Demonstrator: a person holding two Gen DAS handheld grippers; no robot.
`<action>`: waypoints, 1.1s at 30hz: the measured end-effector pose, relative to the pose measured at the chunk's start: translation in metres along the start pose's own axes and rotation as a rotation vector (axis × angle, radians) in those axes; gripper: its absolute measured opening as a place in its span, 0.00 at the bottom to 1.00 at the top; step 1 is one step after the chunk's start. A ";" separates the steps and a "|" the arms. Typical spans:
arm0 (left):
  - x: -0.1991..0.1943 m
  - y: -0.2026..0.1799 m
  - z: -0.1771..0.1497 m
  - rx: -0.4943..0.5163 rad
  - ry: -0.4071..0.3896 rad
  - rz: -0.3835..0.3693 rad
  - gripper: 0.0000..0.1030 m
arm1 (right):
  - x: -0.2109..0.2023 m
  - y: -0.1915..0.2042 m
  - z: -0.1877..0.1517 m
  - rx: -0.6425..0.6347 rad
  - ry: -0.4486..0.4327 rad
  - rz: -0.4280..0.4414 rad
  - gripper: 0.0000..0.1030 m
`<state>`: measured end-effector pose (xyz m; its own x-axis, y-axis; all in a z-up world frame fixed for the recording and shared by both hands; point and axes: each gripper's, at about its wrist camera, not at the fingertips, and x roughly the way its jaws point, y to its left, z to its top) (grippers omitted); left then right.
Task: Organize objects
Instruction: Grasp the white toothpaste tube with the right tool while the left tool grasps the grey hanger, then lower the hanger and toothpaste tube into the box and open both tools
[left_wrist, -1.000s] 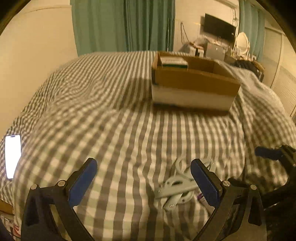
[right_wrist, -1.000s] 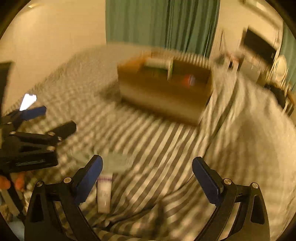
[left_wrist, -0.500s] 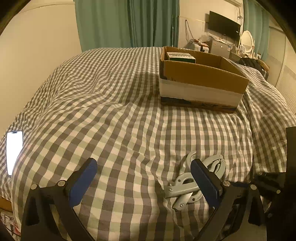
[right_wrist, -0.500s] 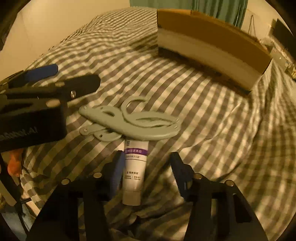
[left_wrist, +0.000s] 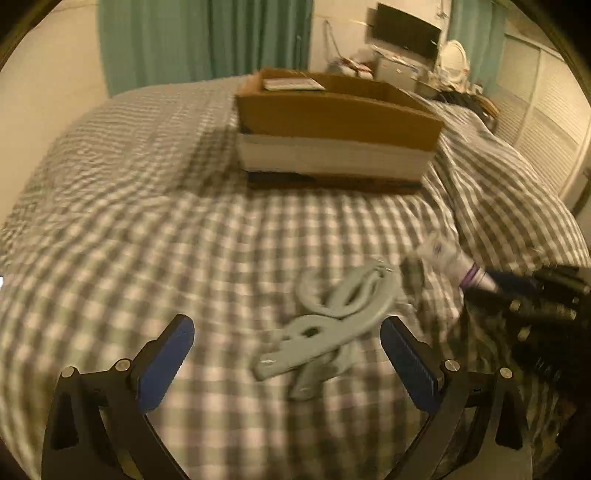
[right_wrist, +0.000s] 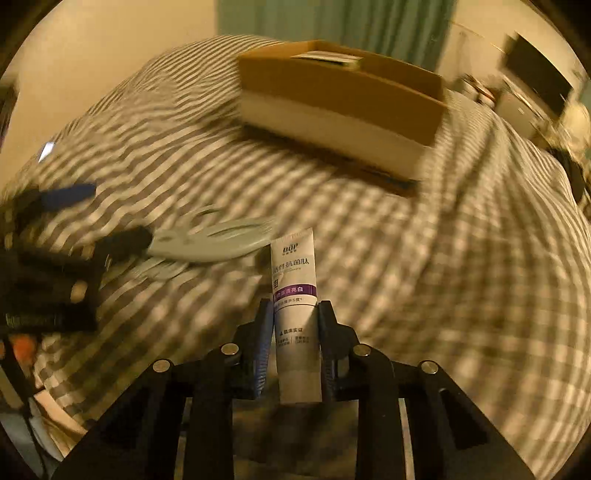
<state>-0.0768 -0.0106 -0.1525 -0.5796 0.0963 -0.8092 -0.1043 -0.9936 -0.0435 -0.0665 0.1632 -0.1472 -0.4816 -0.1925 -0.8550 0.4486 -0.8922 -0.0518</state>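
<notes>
The right tongs (right_wrist: 295, 321) are pinching a white toothpaste tube (right_wrist: 294, 291) with a purple band across its label. The two fingers press against opposite sides of the tube's lower half, and the crimped end points forward, away from the wrist. In the left wrist view the same tube (left_wrist: 454, 264) appears at the right edge, raised clear of the bedspread (left_wrist: 184, 221) and projecting from the dark frame of the right tongs (left_wrist: 491, 280).

The left tongs (left_wrist: 288, 358) are spread wide and grip nothing. Their blue pads (left_wrist: 164, 363) hover low over the grey-and-white checked bedspread.

A pale grey folding hanger (left_wrist: 332, 317) lies flat on the bedspread, between and just ahead of the left fingers. In the right wrist view this hanger (right_wrist: 210, 243) lies just left of the tube tip, with the left tongs (right_wrist: 74, 218) beside it.

A cardboard box (left_wrist: 336, 129) sits farther back on the bed, well apart from both tongs. Its top is open, and a small flat carton (left_wrist: 293, 84) rests inside at the far left corner. Green curtains (left_wrist: 207, 40) hang behind the bed, and a dark wall screen (left_wrist: 404, 26) is visible at the upper right.
</notes>
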 end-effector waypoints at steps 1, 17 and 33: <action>0.006 -0.006 0.002 0.020 0.012 -0.009 1.00 | -0.002 -0.009 0.000 0.019 -0.007 -0.015 0.23; 0.029 -0.026 0.004 0.086 0.045 -0.089 0.29 | -0.004 -0.025 0.004 0.059 -0.045 -0.003 0.23; -0.029 -0.018 0.105 0.094 -0.196 -0.105 0.11 | -0.061 -0.030 0.062 -0.011 -0.239 -0.006 0.23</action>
<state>-0.1431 0.0104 -0.0663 -0.7066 0.2176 -0.6733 -0.2415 -0.9686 -0.0596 -0.0971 0.1763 -0.0613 -0.6481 -0.2798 -0.7083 0.4530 -0.8892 -0.0632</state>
